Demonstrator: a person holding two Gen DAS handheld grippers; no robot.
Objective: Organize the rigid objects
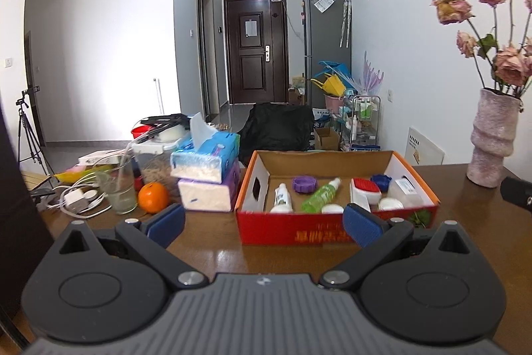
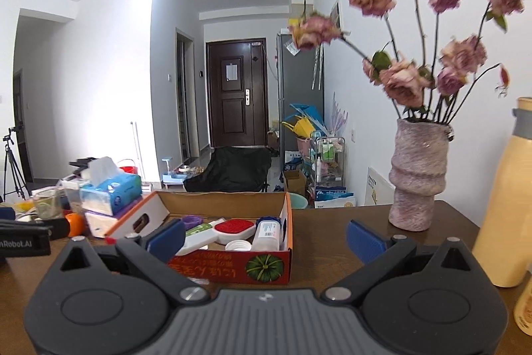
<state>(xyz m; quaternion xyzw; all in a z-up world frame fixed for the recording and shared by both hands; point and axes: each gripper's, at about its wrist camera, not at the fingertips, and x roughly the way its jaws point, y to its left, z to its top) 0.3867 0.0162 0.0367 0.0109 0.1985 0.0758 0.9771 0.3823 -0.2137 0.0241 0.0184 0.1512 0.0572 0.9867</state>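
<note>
Perhaps ribbed pads (image 1: 166, 222), cardboard box (image 1: 335, 230).

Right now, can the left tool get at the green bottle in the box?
Probably yes: the left tool is open and empty, the box has no lid, and the green bottle lies uncovered; only the front wall needs clearing.

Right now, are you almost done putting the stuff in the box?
Mostly, it seems. The cardboard box already holds the green spray bottle, purple lid and red brush. Both the left gripper and right gripper are open, holding nothing. The orange sits outside.
</note>
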